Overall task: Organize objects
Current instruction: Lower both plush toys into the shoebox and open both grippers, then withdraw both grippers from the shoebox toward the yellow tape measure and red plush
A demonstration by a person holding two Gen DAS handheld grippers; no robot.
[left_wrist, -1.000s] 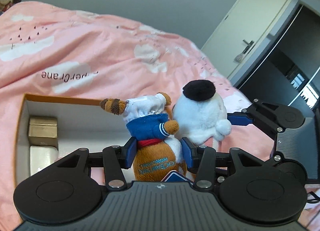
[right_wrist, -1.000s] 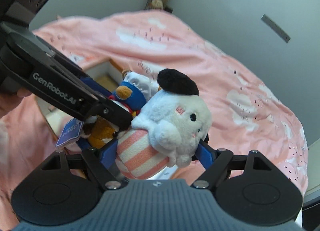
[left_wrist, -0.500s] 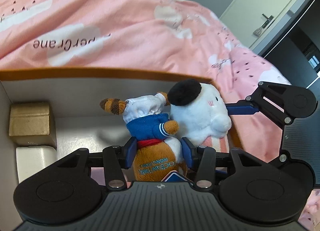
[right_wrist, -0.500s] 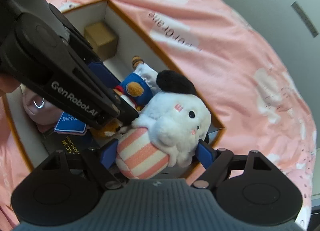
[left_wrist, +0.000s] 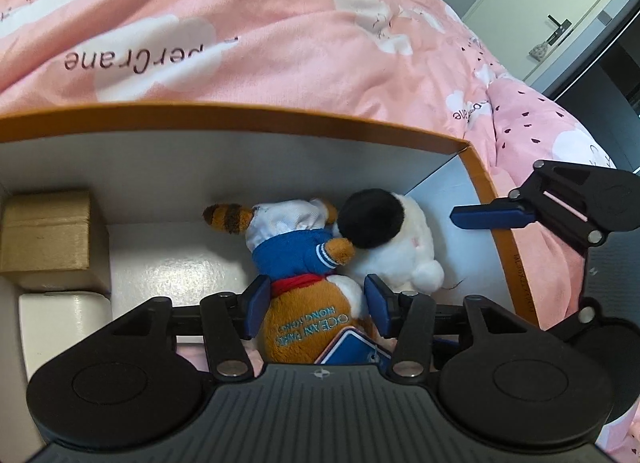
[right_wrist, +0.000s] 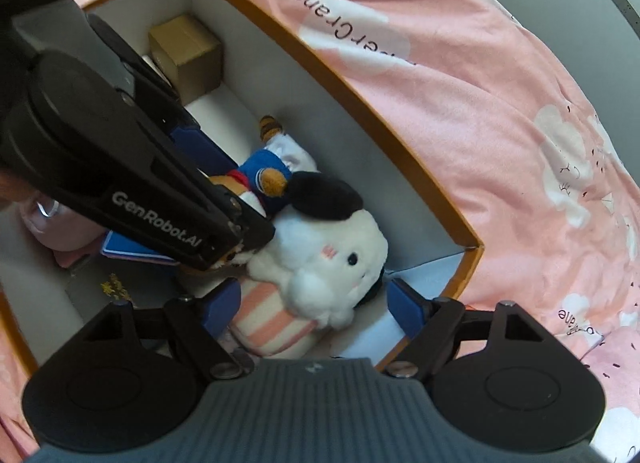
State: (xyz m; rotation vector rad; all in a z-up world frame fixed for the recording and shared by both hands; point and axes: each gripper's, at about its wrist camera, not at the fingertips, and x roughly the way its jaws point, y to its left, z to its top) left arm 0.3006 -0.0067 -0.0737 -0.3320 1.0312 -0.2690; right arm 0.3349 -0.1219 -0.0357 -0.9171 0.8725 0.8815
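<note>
**Operator:** I have both toys down inside the orange-rimmed box point(left_wrist: 476, 167), side by side at its far right corner. My left gripper point(left_wrist: 316, 301) is clamped on the brown plush point(left_wrist: 308, 315), pads pressing into its sides low on the body. Its capped head points away from me, toward the box's far wall.

**Observer:** And your right?

**Operator:** My right gripper point(right_wrist: 312, 307) has its pads apart around the white plush point(right_wrist: 332, 255); I see a gap on the right side, so I judge it no longer pinches the striped body. That toy lies just beside the corner, touching the brown one's arm.

**Observer:** So what does the next move turn on?

**Operator:** The long axis of the brown plush runs straight along my left fingers, so I judge that opening and pulling straight back clears it. The white plush sits to its right, between it and the side wall, so I should not swing the left gripper rightward. The small cardboard box point(left_wrist: 48, 239) stays well apart on the left.
</note>
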